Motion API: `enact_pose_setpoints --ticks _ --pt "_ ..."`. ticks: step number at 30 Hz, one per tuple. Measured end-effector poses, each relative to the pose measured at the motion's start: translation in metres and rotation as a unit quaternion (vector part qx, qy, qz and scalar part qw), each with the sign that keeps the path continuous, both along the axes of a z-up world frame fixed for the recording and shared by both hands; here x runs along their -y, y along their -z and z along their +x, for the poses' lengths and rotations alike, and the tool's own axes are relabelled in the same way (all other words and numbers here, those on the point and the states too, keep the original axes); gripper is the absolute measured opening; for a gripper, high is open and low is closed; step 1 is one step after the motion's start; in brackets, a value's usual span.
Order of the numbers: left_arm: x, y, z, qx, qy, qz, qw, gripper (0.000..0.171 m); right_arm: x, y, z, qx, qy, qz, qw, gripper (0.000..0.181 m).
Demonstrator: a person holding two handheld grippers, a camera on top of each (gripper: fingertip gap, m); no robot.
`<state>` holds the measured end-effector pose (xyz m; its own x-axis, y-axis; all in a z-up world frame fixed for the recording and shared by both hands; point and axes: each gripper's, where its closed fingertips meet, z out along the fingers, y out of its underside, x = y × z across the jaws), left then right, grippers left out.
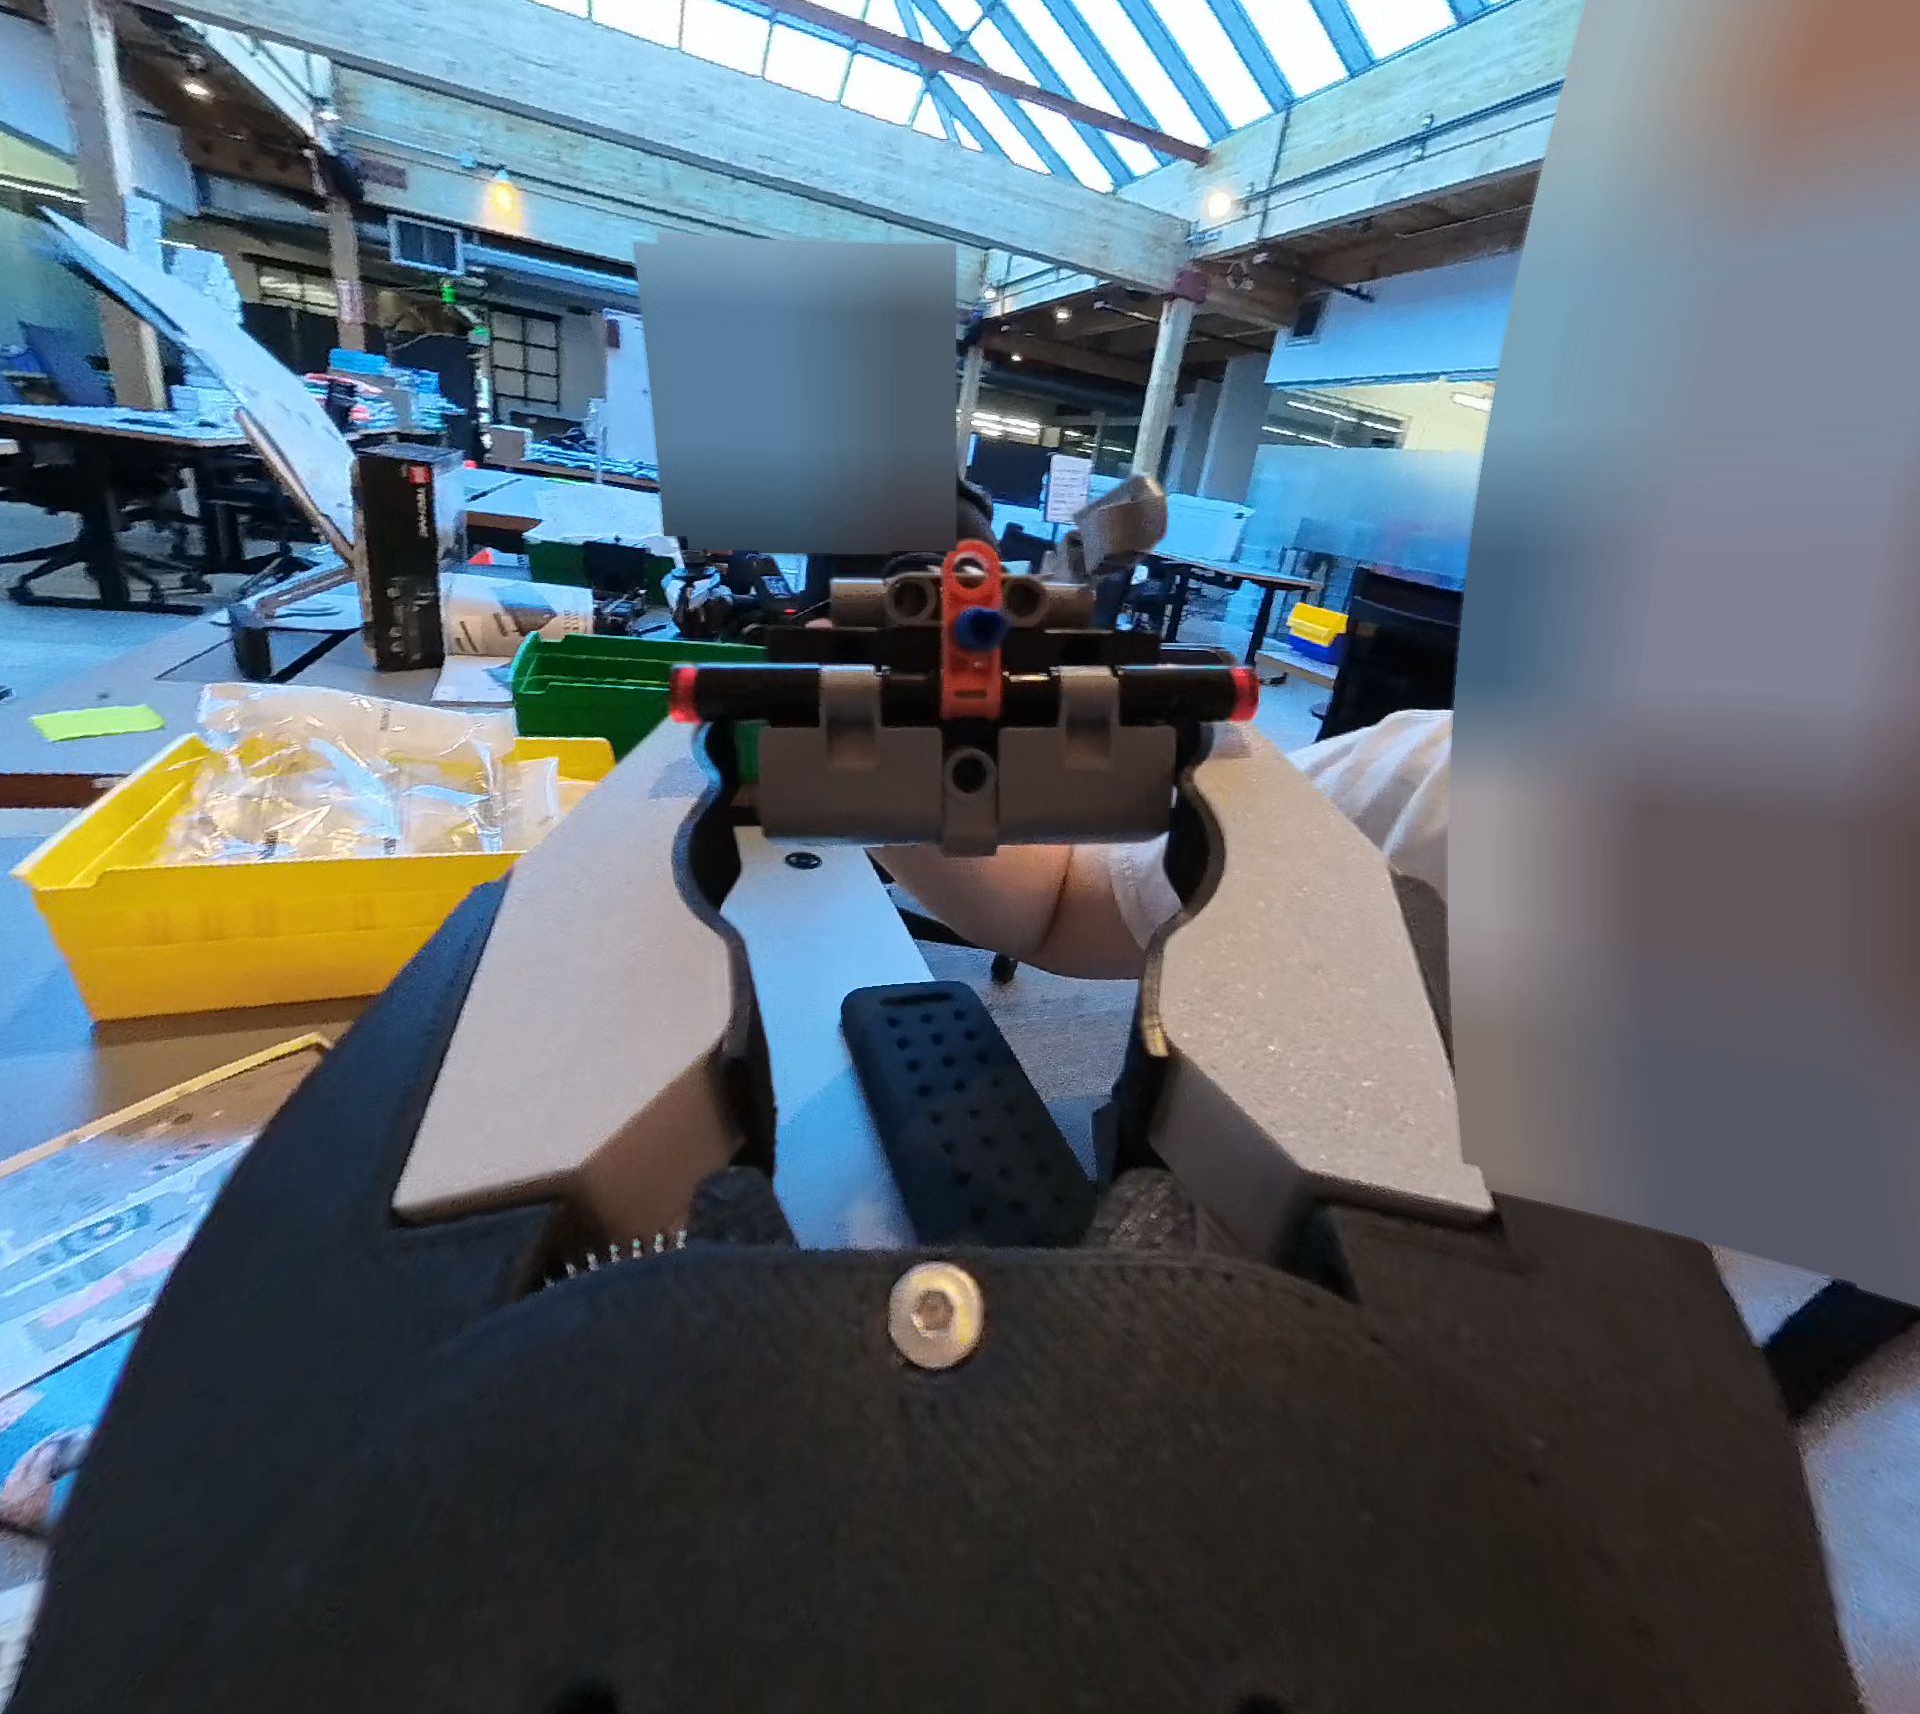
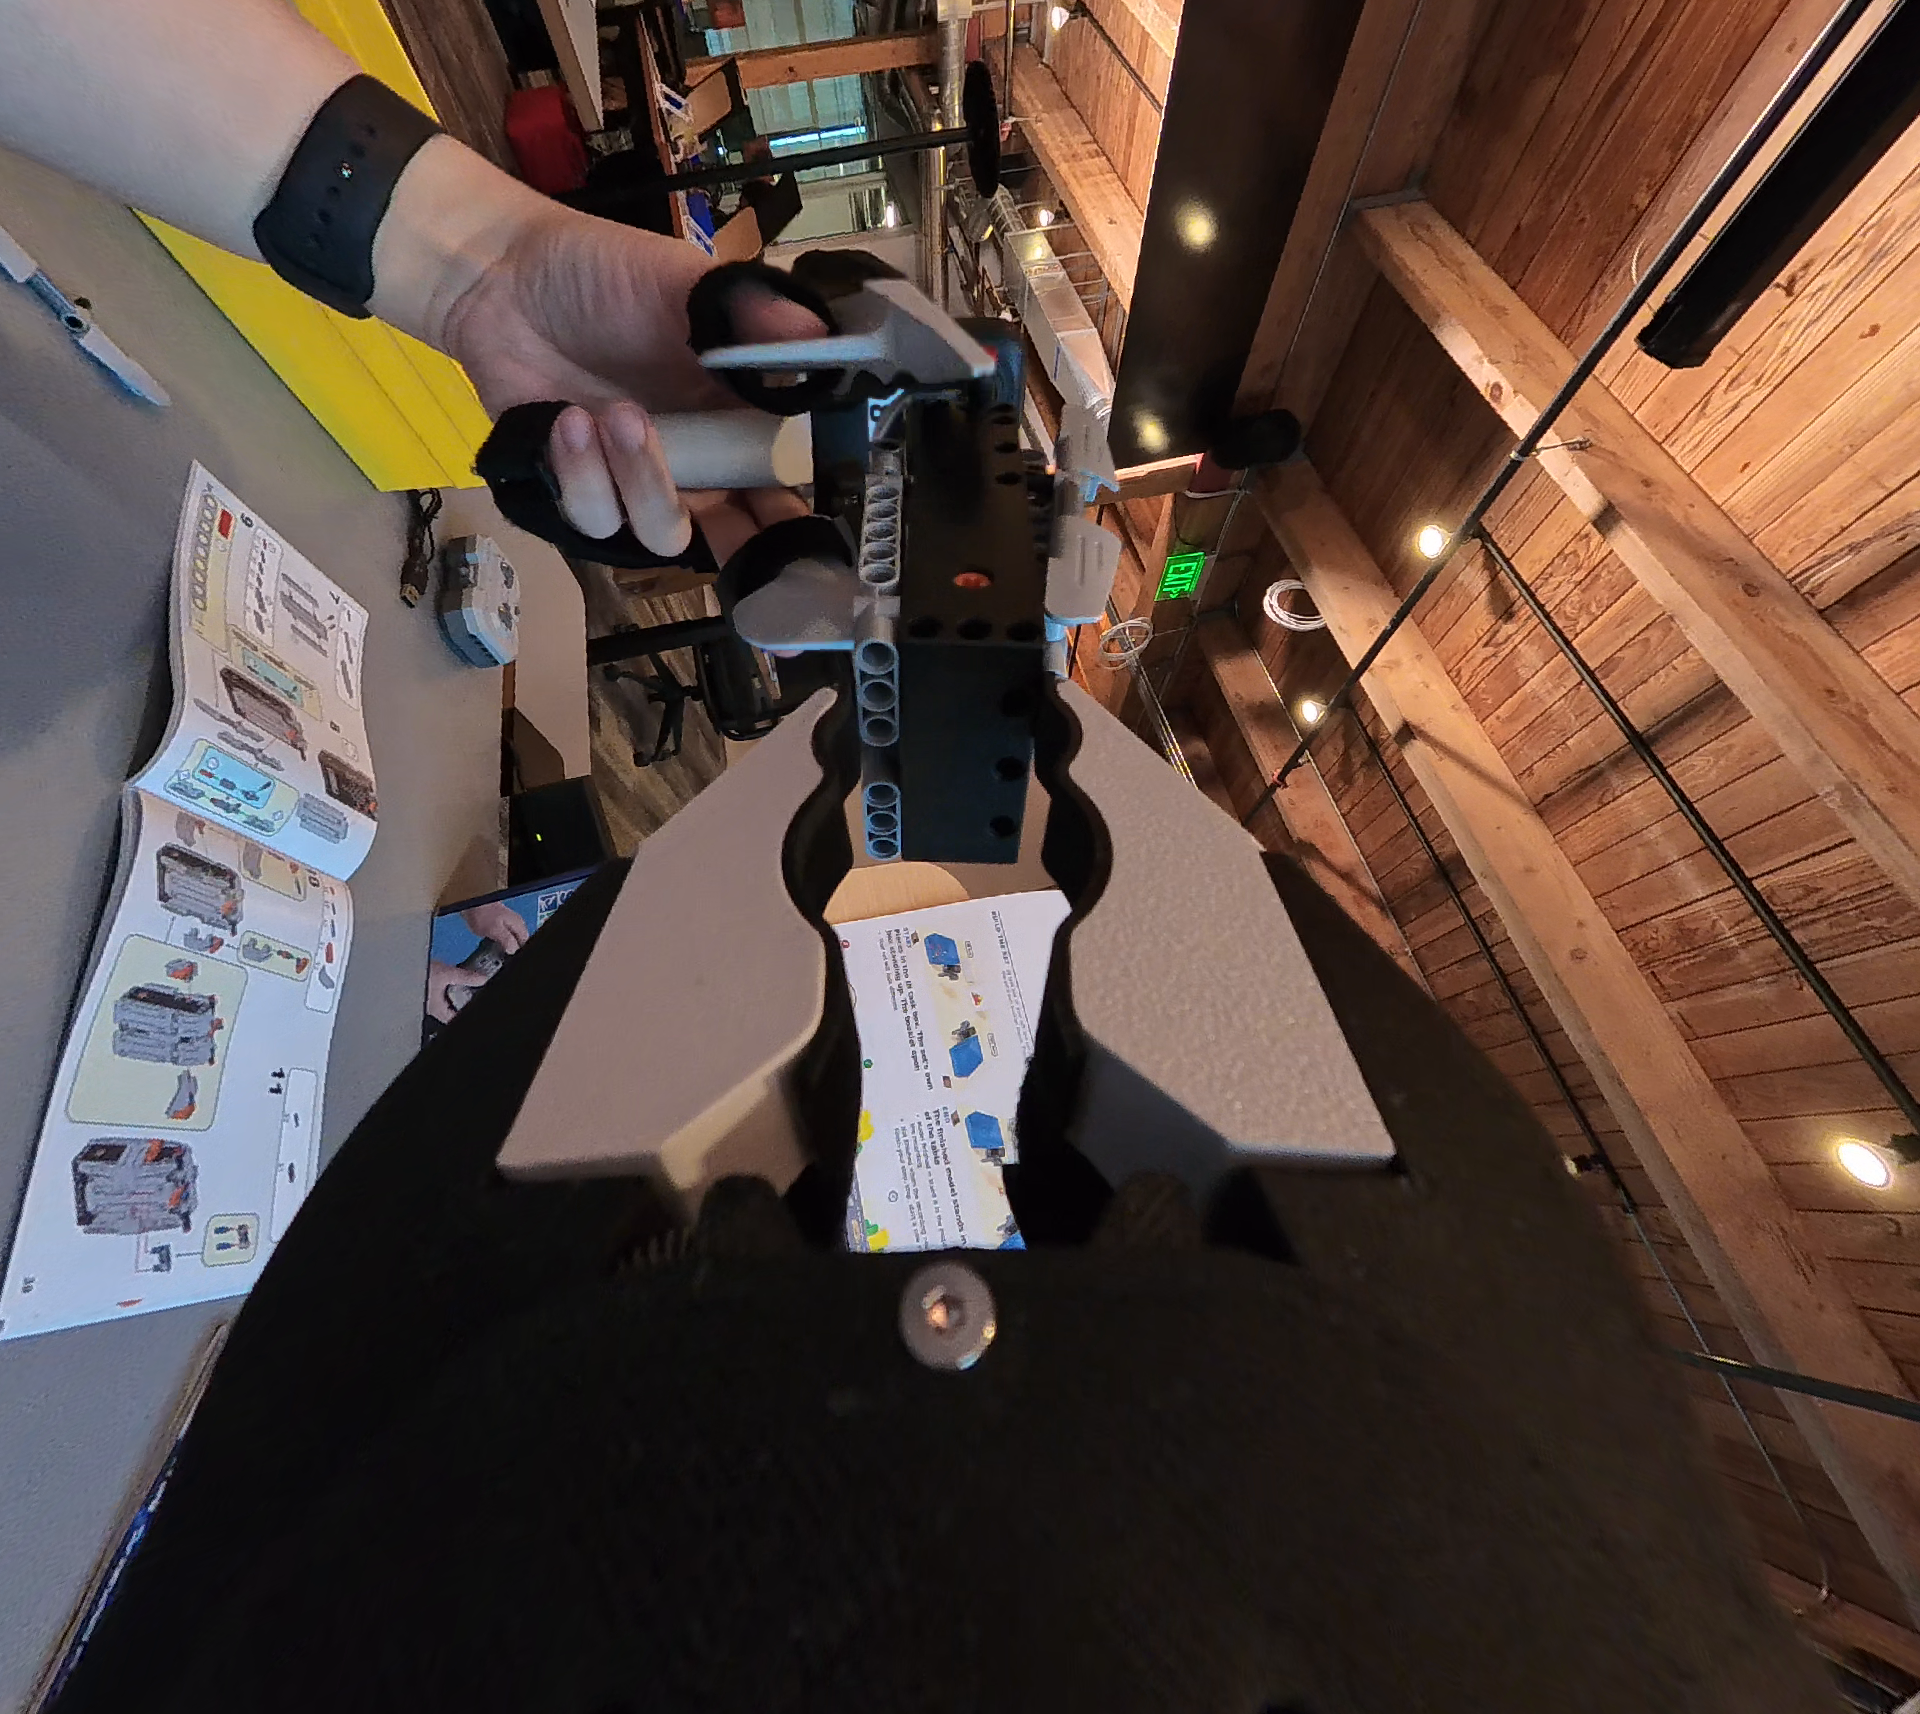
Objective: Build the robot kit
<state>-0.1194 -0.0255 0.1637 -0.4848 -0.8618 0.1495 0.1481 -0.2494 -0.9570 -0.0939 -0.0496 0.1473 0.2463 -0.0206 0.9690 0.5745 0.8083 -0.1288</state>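
A brick-built assembly of grey and black parts, with a black axle with red ends, an orange connector and a blue pin on top, is held up in the air. My left gripper is shut on its grey sides. In the right wrist view the same assembly shows as a black block with a grey holed beam. My right gripper is shut on its near end. The left gripper, held by a hand with a black wrist strap, clamps its far end.
A yellow bin with clear plastic bags and a green bin stand on the table to the left, with a black box behind them. An open instruction booklet and a small grey unit lie on the grey table. Across from one pair of fingers to the other is roughly 5 cm.
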Motion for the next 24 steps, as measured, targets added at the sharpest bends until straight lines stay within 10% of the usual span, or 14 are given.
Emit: enact_pose_setpoints --ticks 24 --pt "-0.020 0.004 0.015 0.032 0.002 -0.068 0.997 0.081 -0.026 0.001 -0.003 0.038 0.029 -0.047 0.998 0.032"
